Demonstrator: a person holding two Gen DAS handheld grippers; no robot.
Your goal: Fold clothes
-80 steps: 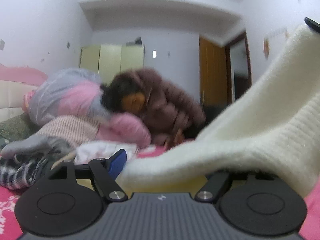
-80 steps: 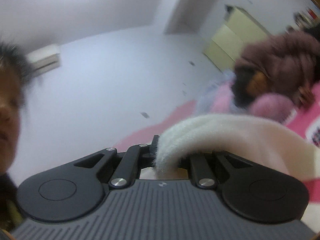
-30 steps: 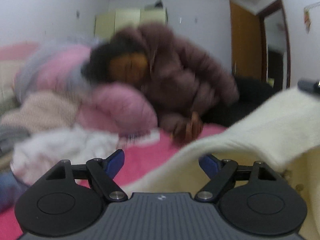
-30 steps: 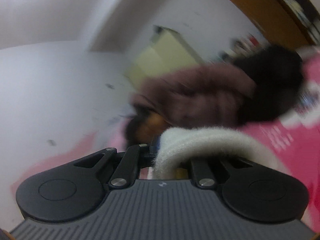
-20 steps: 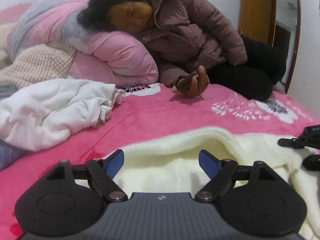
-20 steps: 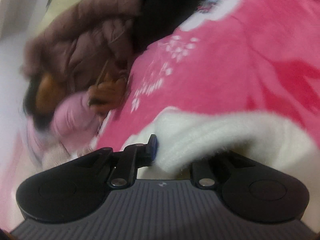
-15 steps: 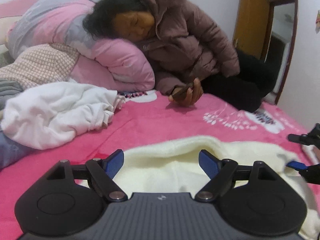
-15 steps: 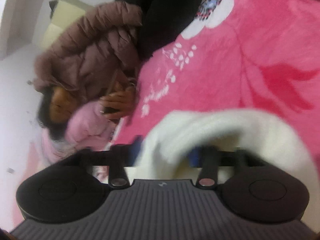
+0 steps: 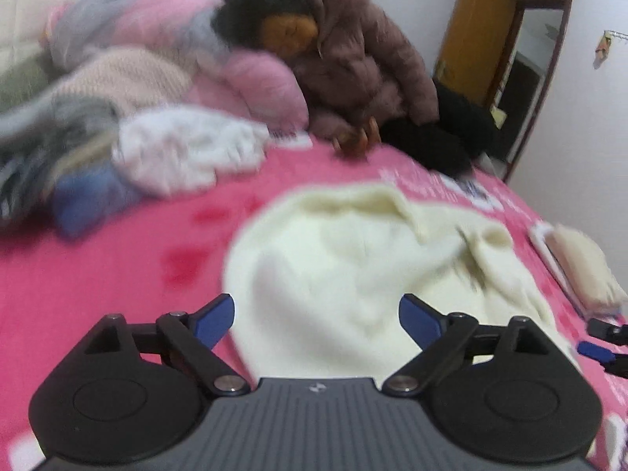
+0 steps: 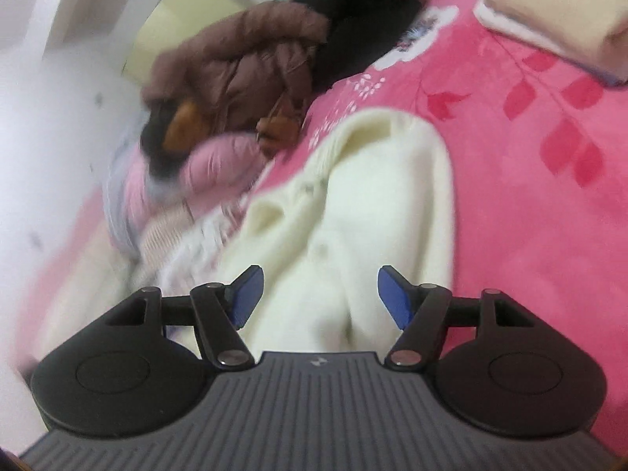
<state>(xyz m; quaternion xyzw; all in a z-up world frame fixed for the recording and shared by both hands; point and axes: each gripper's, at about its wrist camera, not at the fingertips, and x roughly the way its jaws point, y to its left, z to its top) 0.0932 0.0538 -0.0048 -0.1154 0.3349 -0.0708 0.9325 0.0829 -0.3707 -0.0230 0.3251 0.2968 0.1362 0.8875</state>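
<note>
While spread, cream sweater, pink bedspread

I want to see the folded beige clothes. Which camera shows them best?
The right wrist view: the folded beige clothes lie sharp at its top right on the pink blanket. The left wrist view shows them small and blurred at its right edge.

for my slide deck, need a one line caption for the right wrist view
Open right gripper above a cream knit sweater lying on the pink floral blanket.
</note>
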